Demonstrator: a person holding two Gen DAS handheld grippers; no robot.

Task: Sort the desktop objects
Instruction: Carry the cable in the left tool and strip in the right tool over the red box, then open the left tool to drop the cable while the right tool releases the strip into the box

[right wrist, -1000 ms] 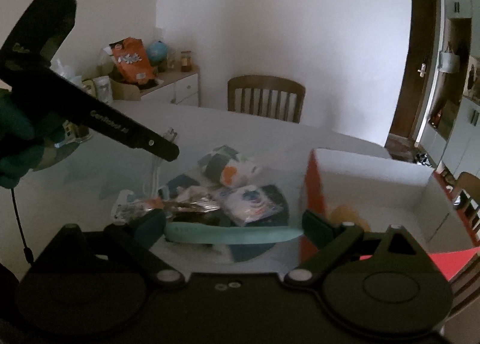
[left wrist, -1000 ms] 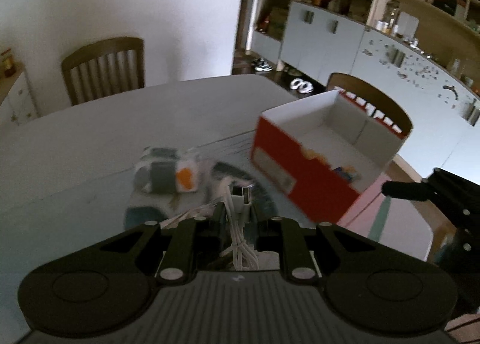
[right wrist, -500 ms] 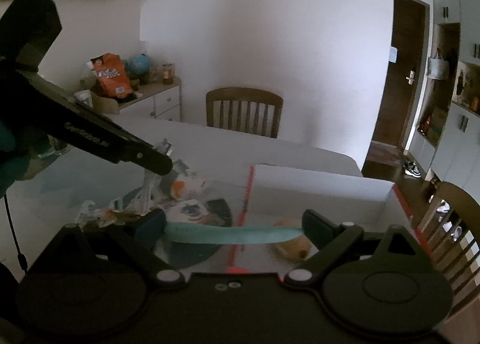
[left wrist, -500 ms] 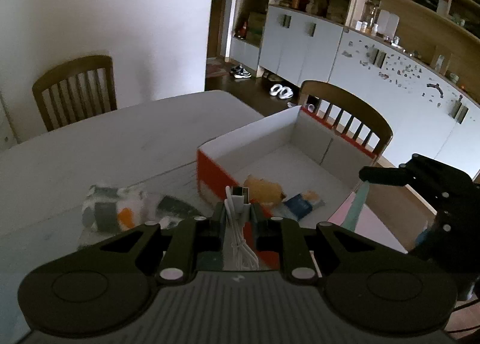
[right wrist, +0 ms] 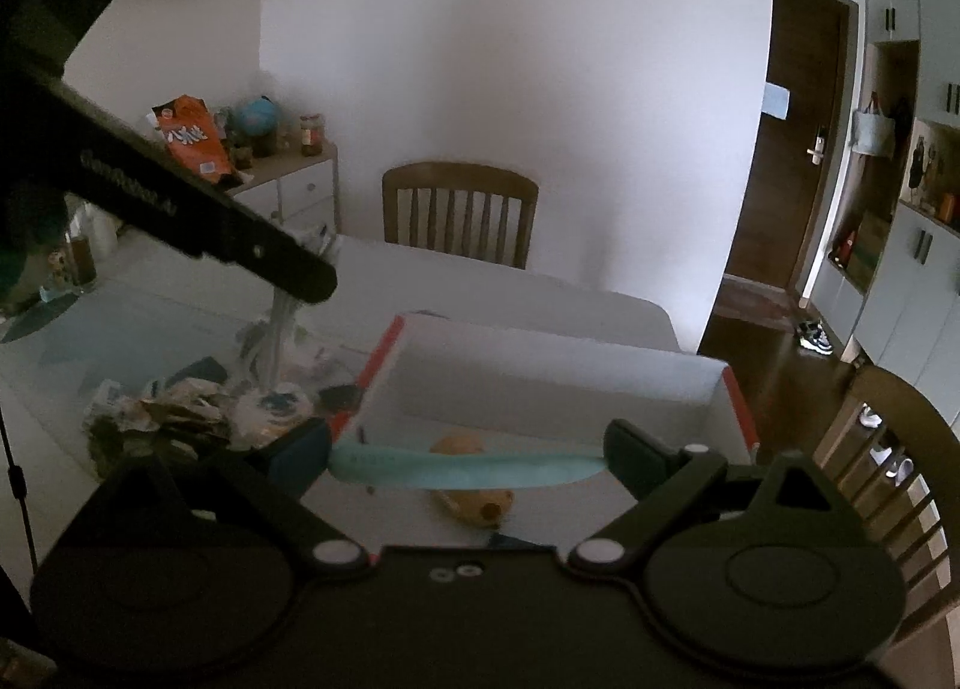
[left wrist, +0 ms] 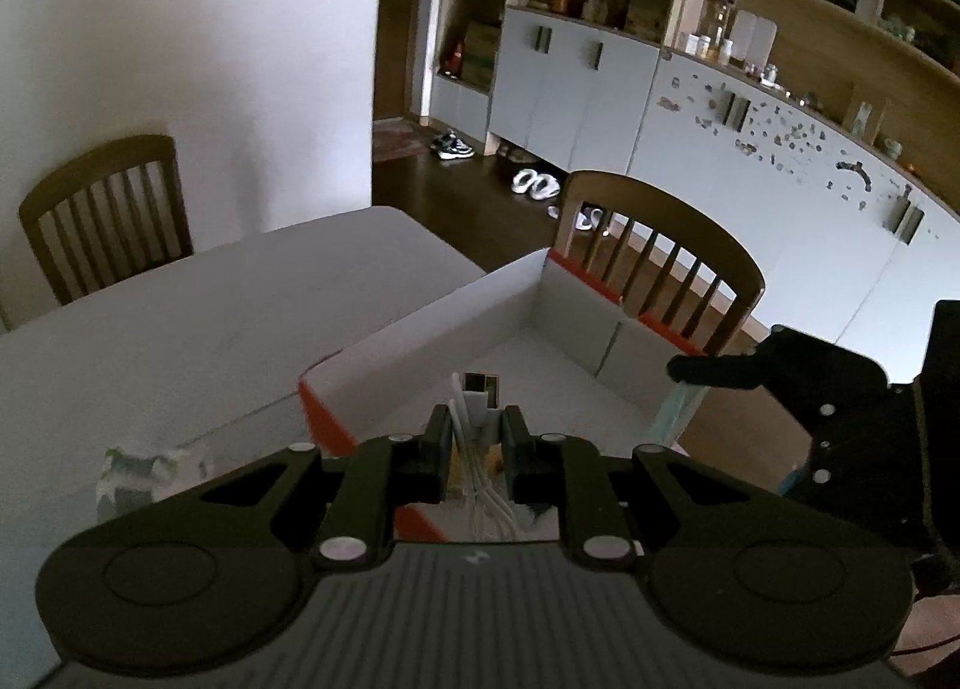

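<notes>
My left gripper (left wrist: 477, 437) is shut on a white USB cable (left wrist: 475, 407) and holds it over the near edge of the red and white box (left wrist: 420, 329). My right gripper (right wrist: 468, 464) is shut on a flat teal strip (right wrist: 468, 467) held crosswise over the same box (right wrist: 540, 365). A yellow-brown object (right wrist: 474, 500) lies on the box floor. The left gripper shows in the right wrist view (right wrist: 300, 281) with the cable hanging from it. The right gripper shows at the right of the left wrist view (left wrist: 690, 371).
A pile of wrappers and small packets (right wrist: 198, 407) lies on the table (left wrist: 180, 317) left of the box. A patterned packet (left wrist: 144, 470) lies at the left. Wooden chairs (left wrist: 660, 251) stand at the table's far side and right.
Both grippers have moved from the pile toward the box with their loads. The left gripper now hangs over the box edge and the right gripper over its inside.
</notes>
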